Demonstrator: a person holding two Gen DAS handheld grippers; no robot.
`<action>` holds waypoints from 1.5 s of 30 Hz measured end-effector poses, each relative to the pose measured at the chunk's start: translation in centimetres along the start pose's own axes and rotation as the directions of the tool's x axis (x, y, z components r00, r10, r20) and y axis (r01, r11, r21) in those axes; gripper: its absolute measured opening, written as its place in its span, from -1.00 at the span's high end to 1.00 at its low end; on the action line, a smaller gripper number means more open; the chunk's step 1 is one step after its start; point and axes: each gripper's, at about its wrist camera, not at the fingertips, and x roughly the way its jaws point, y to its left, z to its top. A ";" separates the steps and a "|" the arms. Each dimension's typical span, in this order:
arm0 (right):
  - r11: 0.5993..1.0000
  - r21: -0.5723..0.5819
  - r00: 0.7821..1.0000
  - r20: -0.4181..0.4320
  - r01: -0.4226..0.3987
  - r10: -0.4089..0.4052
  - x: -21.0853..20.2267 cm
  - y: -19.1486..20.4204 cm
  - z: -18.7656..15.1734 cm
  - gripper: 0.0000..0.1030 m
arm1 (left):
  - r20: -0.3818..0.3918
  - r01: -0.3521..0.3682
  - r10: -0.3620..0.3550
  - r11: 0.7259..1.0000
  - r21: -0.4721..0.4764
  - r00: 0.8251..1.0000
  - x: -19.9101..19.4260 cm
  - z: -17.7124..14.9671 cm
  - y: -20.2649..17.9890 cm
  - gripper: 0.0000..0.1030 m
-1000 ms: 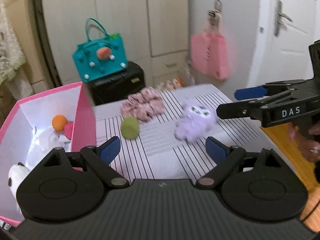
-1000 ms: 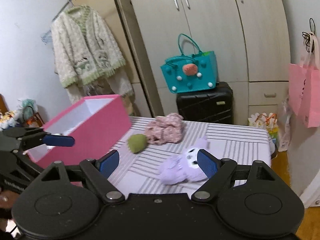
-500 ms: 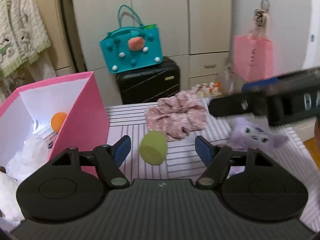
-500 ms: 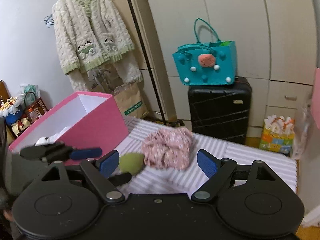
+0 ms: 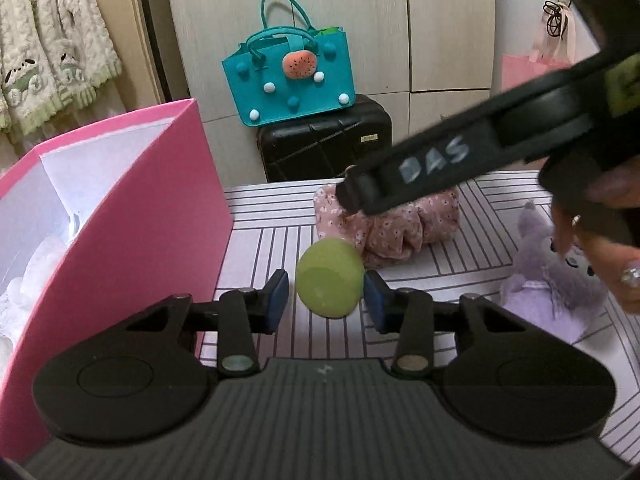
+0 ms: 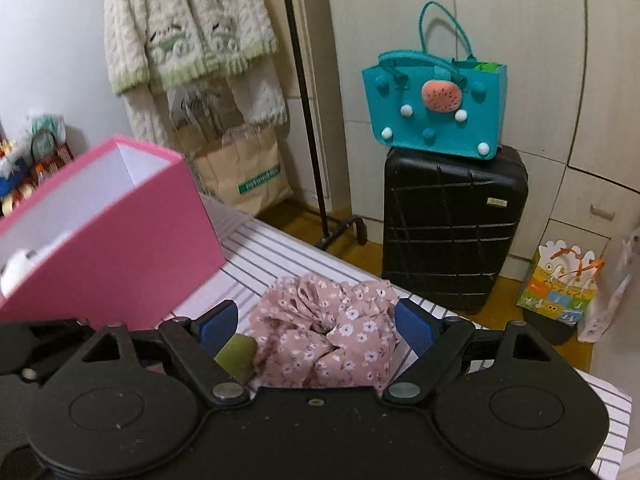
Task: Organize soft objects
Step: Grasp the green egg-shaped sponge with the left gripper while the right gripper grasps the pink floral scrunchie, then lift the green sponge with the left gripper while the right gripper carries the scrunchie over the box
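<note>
Between the blue pads of the left gripper [image 5: 325,295], whose jaws are closing, sits a soft round green ball [image 5: 329,279] on the striped surface [image 5: 472,256]; an open pink box [image 5: 132,216] stands at nine o'clock. Through the right wrist camera, the right gripper [image 6: 316,323] stands wide around a pink floral fabric scrunchie [image 6: 326,330].

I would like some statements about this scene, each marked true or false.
1. The round green soft ball lies between the fingers of the left gripper. True; they are closing.
2. The right gripper holds the purple plush toy. False; it is open around the pink floral fabric scrunchie.
3. The teal felt handbag sits on the black hard suitcase. True.
4. The pink cardboard box is empty. False; white soft things lie inside.
</note>
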 end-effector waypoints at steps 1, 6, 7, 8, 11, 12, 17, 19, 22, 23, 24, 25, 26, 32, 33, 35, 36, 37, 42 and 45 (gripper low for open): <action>1.000 -0.004 1.000 -0.009 -0.002 0.002 0.3 -0.1 -0.1 -0.75 | 0.000 -0.002 0.002 1.000 0.005 1.000 0.1 -0.1 -0.1 0.21; 1.000 0.016 0.999 -0.050 -0.020 0.021 1.6 -0.4 -0.6 -0.76 | -0.036 -0.030 0.030 1.000 0.006 0.999 0.9 -0.4 -0.4 0.16; 0.999 0.036 0.998 -0.056 -0.030 0.032 1.7 -0.7 -0.7 -0.76 | -0.029 -0.031 0.031 0.999 -0.018 0.999 0.9 -0.5 -0.1 0.16; 0.998 0.049 0.997 -0.062 -0.031 0.034 1.9 -0.8 -0.8 -0.76 | -0.028 -0.031 0.030 0.999 -0.030 0.999 1.0 -0.5 0.2 0.16; 0.999 0.048 0.996 -0.082 -0.022 0.026 2.3 -1.0 -1.2 -0.61 | -0.012 -0.044 0.043 0.998 -0.041 0.999 1.2 -0.2 0.6 0.23; 0.999 0.046 0.996 -0.087 -0.019 0.023 2.4 -1.0 -1.3 -0.56 | -0.004 -0.051 0.051 0.998 -0.038 0.999 1.2 -0.2 0.6 0.24; 0.999 0.031 0.996 -0.078 -0.028 0.031 1.8 -0.9 -1.5 0.08 | 0.020 -0.054 0.054 0.999 -0.006 0.998 1.1 -0.2 0.2 0.30; 0.999 0.027 0.996 -0.080 -0.040 0.042 1.7 -0.9 -1.5 0.20 | 0.031 -0.046 0.045 0.999 0.001 0.998 1.1 -0.3 0.0 0.31; 0.999 0.007 0.996 -0.079 -0.036 0.036 1.6 -0.5 -1.7 0.46 | 0.035 -0.040 0.040 0.999 0.007 0.999 0.9 -0.4 -0.3 0.32; 0.999 0.007 0.996 -0.077 -0.035 0.035 1.5 -0.4 -1.7 0.53 | 0.039 -0.043 0.043 0.999 0.011 0.998 0.8 -0.5 -0.3 0.33; 0.999 0.008 0.997 -0.072 -0.031 0.031 1.3 -0.4 -1.7 0.57 | 0.043 -0.047 0.046 0.999 0.013 0.998 0.9 -0.5 -0.4 0.33; 1.000 0.008 0.997 -0.067 -0.026 0.026 1.1 -0.3 -1.8 0.62 | 0.049 -0.053 0.052 0.998 0.015 0.997 0.8 -0.5 -0.4 0.33; 1.000 0.008 0.998 -0.061 -0.021 0.021 0.9 -0.2 -1.8 0.64 | 0.057 -0.057 0.057 0.998 0.014 0.997 0.7 -0.4 -0.3 0.34; 0.999 0.033 0.999 -0.040 -0.019 0.020 -0.9 0.0 -2.1 0.66 | 0.069 -0.023 0.023 1.000 0.006 0.997 -0.3 -0.2 -0.2 0.34; 0.999 0.037 0.999 -0.038 -0.019 0.020 -1.2 0.2 -2.2 0.66 | 0.062 -0.010 0.010 1.000 0.001 0.998 -0.5 -0.2 -0.1 0.34; 0.999 0.040 0.999 -0.036 -0.021 0.022 -1.9 0.4 -2.4 0.66 | 0.052 0.013 -0.013 1.000 -0.011 0.999 -0.8 -0.2 -0.1 0.34; 0.999 0.042 0.999 -0.034 -0.018 0.020 -2.3 0.6 -2.7 0.66 | 0.051 0.021 -0.020 1.000 -0.013 0.999 -1.0 -0.1 0.0 0.34; 0.999 0.044 0.999 -0.033 -0.015 0.016 -2.6 0.7 -2.8 0.66 | 0.053 0.029 -0.028 1.000 -0.012 0.998 -1.3 -0.2 0.0 0.34; 0.998 0.065 1.000 -0.010 -0.017 0.018 -4.5 1.5 -3.9 0.66 | 0.053 0.073 -0.073 0.997 0.002 0.996 -3.0 -0.5 -0.1 0.33; 0.997 0.070 1.000 0.002 -0.011 0.011 -5.7 2.1 -4.4 0.66 | 0.050 0.102 -0.102 0.995 0.003 0.993 -4.5 -0.7 0.1 0.33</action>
